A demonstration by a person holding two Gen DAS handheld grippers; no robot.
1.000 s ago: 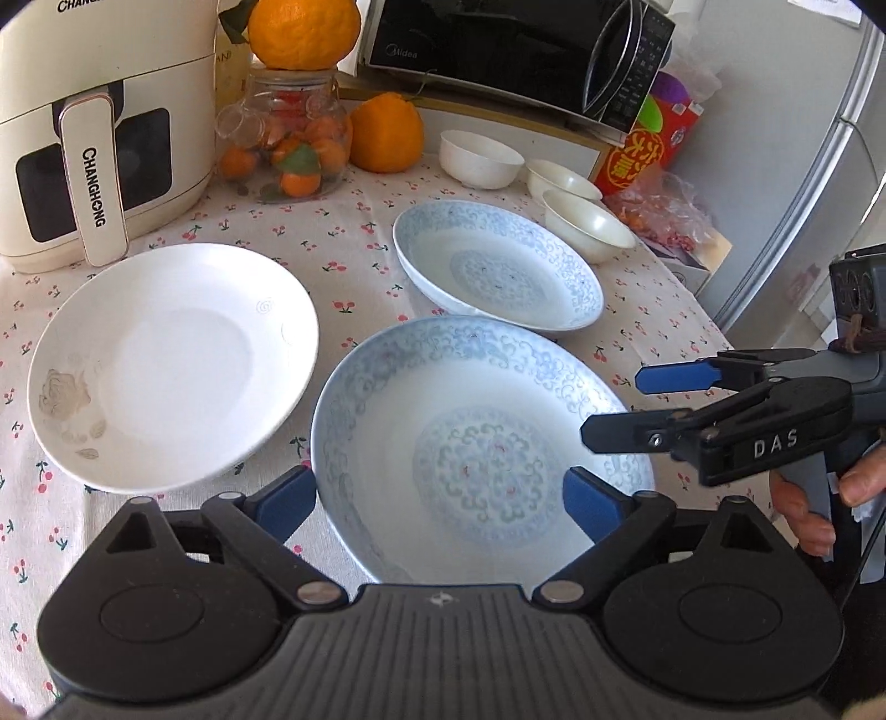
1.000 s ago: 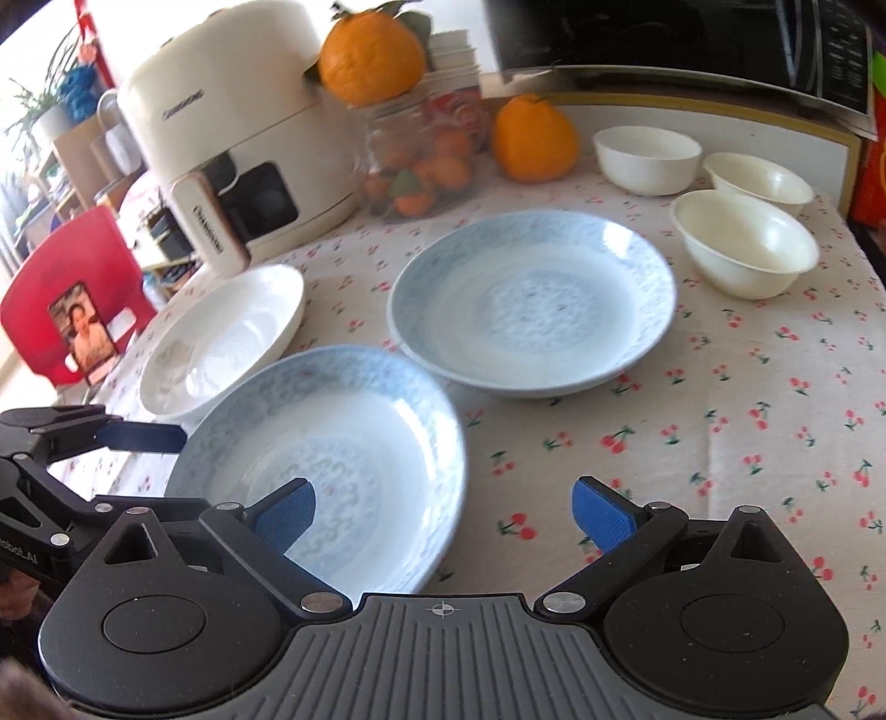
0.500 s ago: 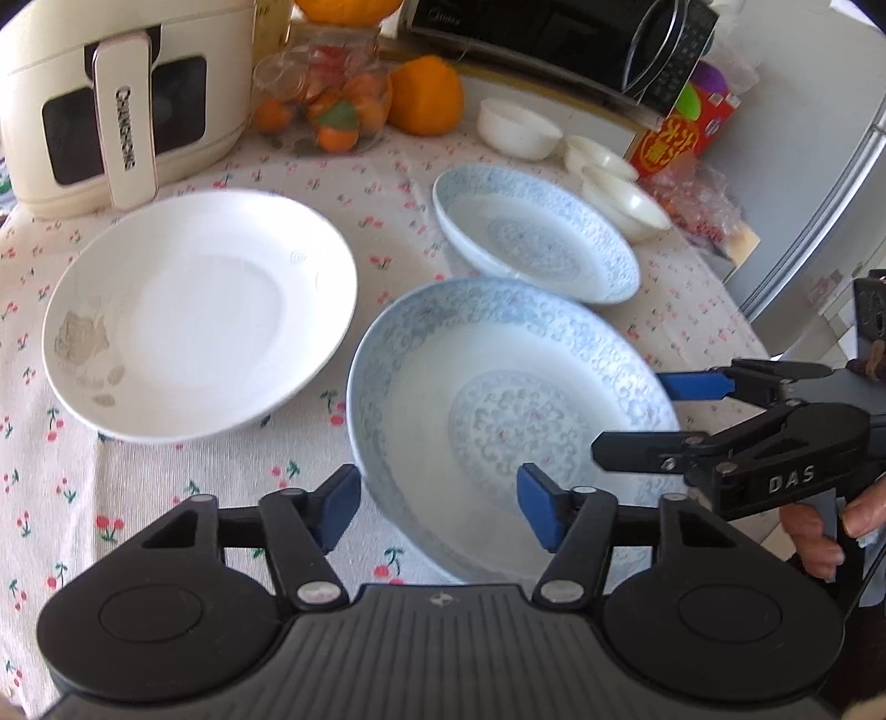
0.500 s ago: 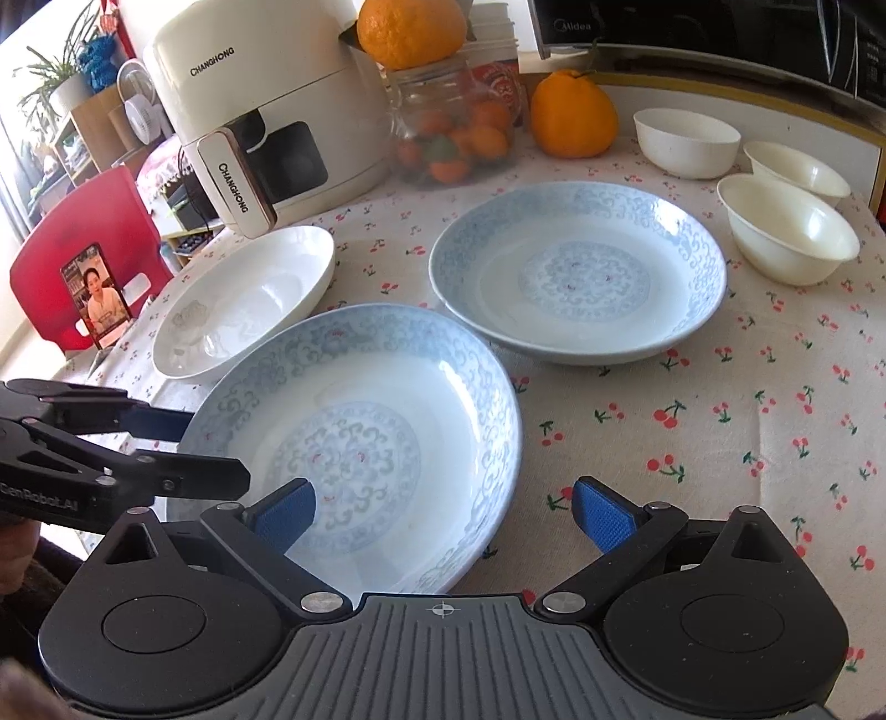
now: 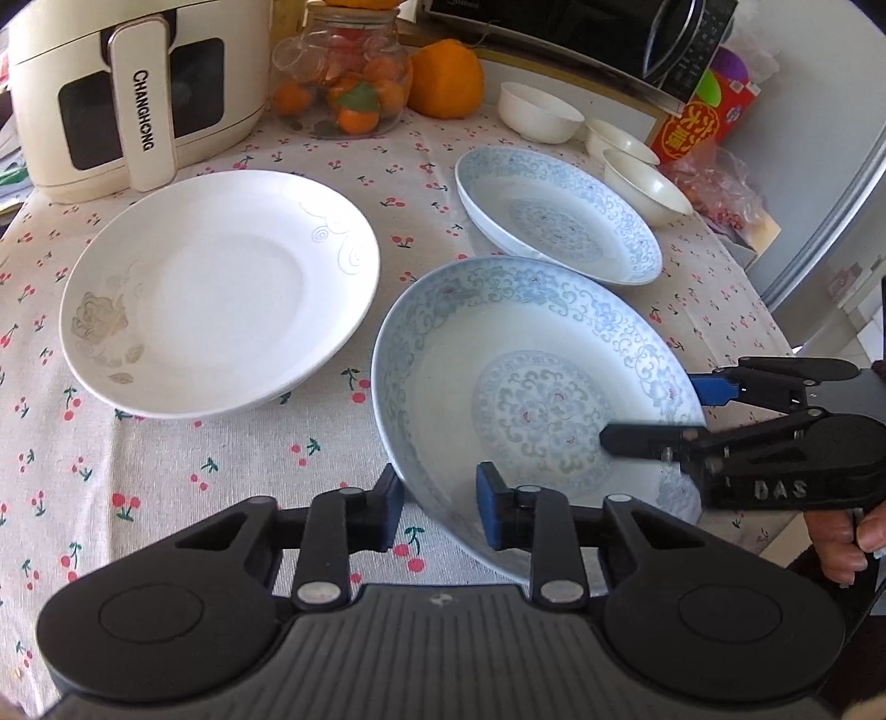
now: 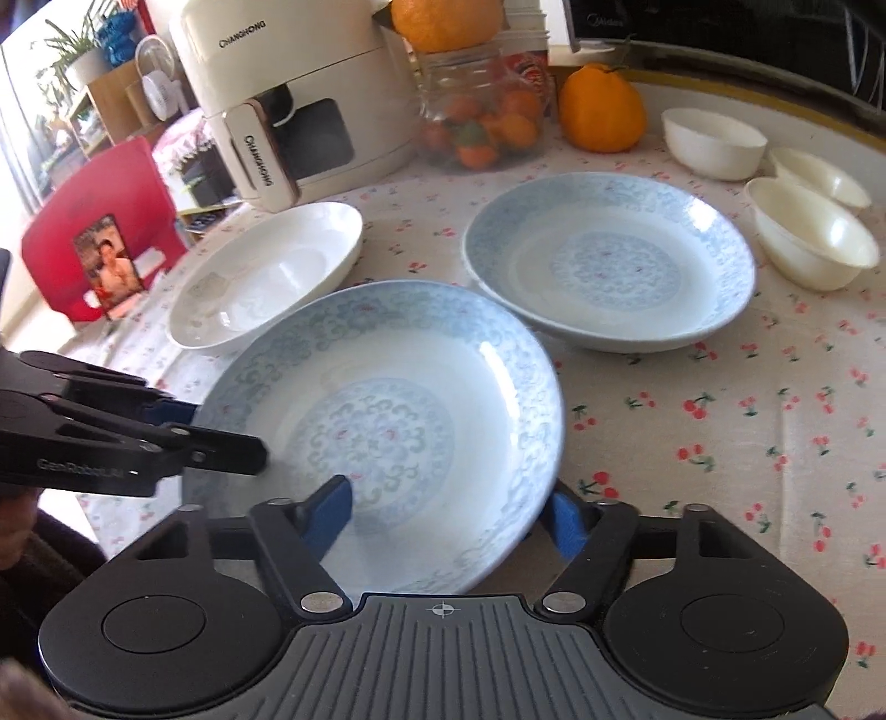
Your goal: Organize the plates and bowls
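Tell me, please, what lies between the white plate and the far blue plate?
Only bare cherry-print tablecloth lies between the white plate and the far blue plate; the left wrist view shows it best.

"CHANGHONG" on air fryer (image 5: 138, 99) handle & body, "Midea" on microwave (image 6: 720, 33), "GenRobot.AI" on left tongs (image 6: 310, 487).

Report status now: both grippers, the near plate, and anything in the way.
Left gripper and right gripper both shut on near blue plate, opposite rims. Plate tilted. Second blue plate and white plate close by.
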